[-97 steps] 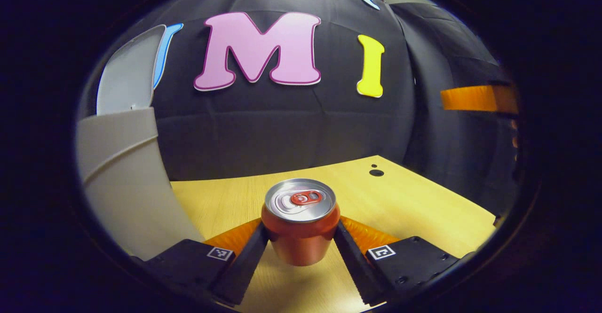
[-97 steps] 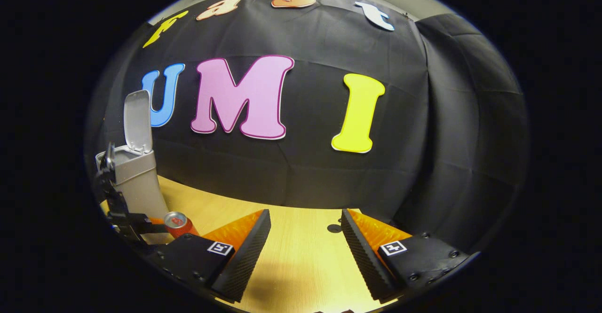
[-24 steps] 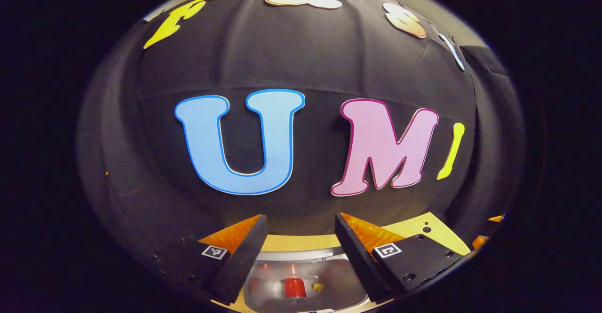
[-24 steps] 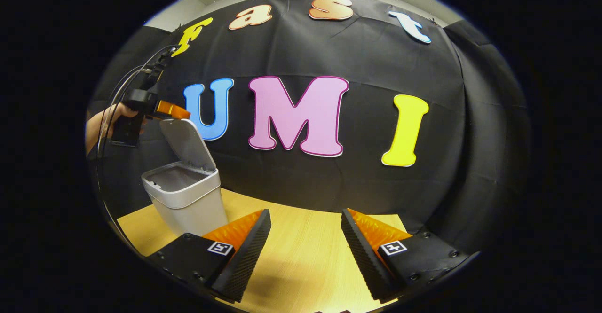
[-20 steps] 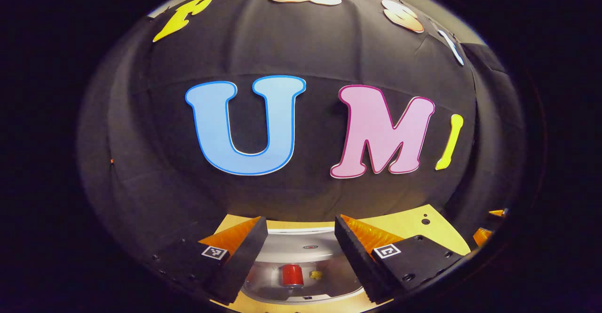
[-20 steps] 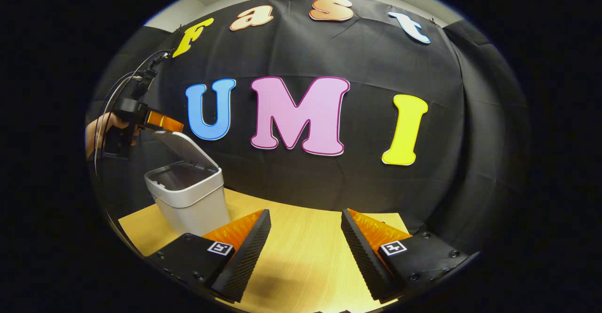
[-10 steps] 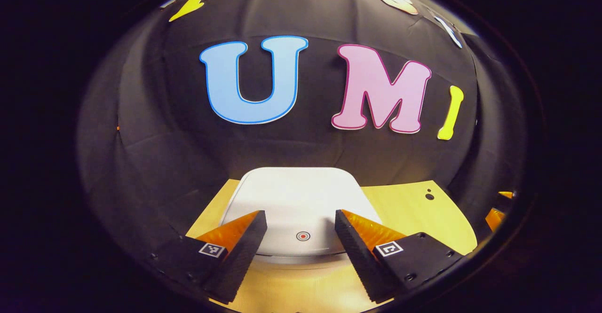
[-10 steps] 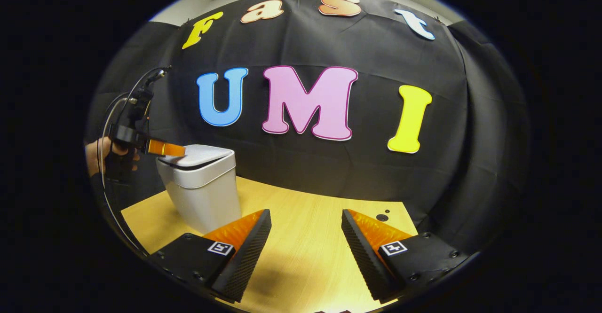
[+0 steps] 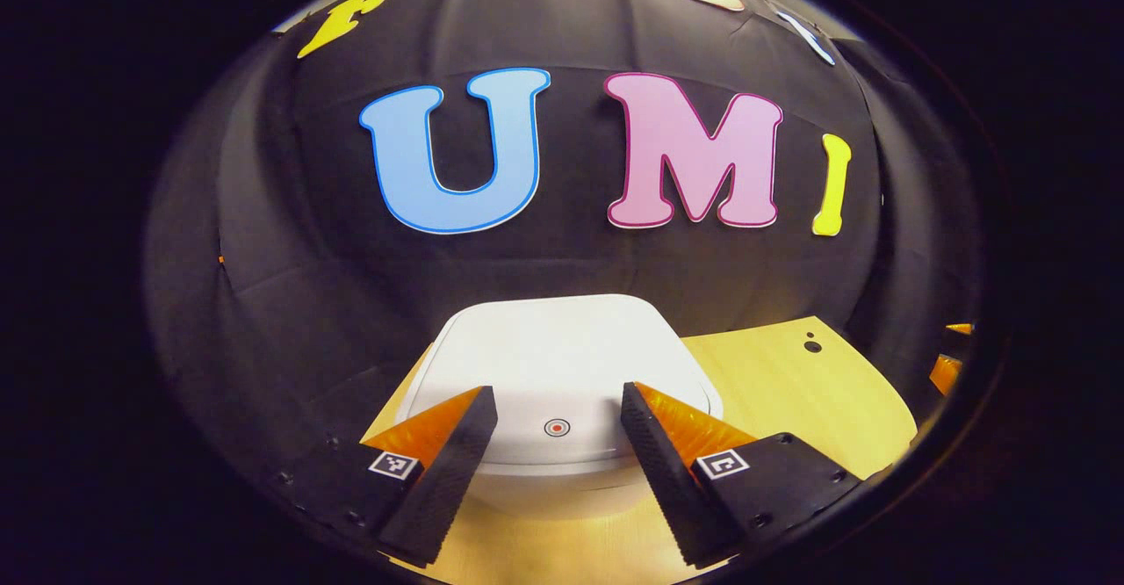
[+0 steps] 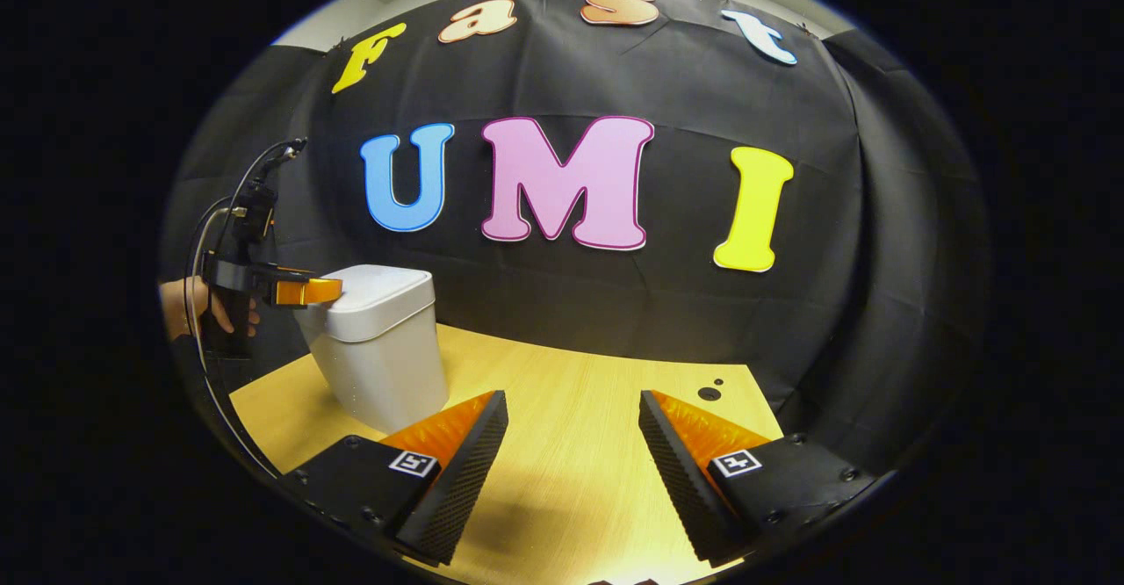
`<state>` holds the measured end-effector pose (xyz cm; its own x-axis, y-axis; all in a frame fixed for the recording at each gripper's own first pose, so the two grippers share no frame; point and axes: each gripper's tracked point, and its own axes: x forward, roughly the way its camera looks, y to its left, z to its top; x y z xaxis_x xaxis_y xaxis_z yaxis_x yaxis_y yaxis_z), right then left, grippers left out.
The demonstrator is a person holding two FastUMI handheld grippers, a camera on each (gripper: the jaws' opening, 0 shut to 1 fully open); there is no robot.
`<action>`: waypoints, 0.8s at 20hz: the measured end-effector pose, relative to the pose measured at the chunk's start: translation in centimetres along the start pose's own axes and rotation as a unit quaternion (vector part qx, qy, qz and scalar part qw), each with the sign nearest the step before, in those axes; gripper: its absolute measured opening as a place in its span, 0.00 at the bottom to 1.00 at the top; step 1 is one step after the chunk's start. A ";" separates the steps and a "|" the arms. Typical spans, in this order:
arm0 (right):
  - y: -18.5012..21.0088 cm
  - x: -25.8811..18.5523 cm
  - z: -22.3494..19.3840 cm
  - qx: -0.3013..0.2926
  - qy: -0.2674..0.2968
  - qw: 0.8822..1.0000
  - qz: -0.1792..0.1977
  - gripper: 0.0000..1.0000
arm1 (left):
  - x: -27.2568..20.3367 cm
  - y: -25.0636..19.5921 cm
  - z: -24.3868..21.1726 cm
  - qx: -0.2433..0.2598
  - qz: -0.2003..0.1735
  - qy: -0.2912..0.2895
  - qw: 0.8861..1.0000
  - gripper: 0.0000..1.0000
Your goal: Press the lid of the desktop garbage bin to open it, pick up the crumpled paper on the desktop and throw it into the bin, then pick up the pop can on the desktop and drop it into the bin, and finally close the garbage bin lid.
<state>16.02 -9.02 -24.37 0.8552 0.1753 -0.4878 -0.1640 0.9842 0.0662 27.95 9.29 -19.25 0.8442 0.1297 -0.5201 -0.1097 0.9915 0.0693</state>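
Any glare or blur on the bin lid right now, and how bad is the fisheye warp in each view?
Left gripper view: the bin lid is brightly lit, nearly washed out but sharp, its round mark legible; the left gripper frames it with open fingers. Right gripper view: the table edge bows with the warp, the right gripper casts soft shadows on the wood, and the bin is sharp.

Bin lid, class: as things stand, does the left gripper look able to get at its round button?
Probably yes. The left gripper hovers open at the closed lid, the round button lies uncovered between its fingers, and nothing stands in between.
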 end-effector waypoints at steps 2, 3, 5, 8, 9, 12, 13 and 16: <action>0.1 0.1 -0.2 0.002 0.000 1.000 0.001 0.96 | -0.1 -0.2 0.0 0.012 -0.006 -0.005 1.000 0.99; 0.1 -0.1 -0.3 0.004 0.000 1.000 0.001 0.97 | 0.0 -0.3 0.1 0.016 -0.006 -0.004 1.000 0.99; 0.3 -0.3 0.0 0.006 -0.004 1.000 -0.002 0.97 | -0.1 -0.5 0.2 0.015 -0.009 0.004 1.000 0.98; 0.6 -1.0 0.6 0.000 -0.016 1.000 -0.006 0.97 | -0.1 -0.5 -0.1 0.010 -0.010 0.003 1.000 0.98; 0.8 -1.4 0.9 -0.002 -0.021 1.000 -0.008 0.97 | -0.1 -0.6 -0.1 0.012 -0.015 -0.009 1.000 0.99; 1.1 -2.5 1.3 -0.005 -0.031 0.999 -0.015 0.97 | -0.2 -0.7 0.0 0.016 -0.021 -0.011 1.000 0.99; 1.2 -2.8 1.2 -0.005 -0.030 0.999 -0.017 0.97 | -0.3 -0.6 0.3 0.019 -0.017 -0.011 1.000 0.98; 1.8 -4.3 1.8 -0.005 -0.033 0.999 -0.020 0.97 | -1.0 -0.2 0.9 0.025 0.010 -0.040 0.999 0.98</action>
<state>12.93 -7.93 -20.63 0.8916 0.1373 -0.4315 -0.1336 0.9903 0.0390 27.63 8.99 -17.99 0.8816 0.1461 -0.4488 -0.1018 0.9874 0.1215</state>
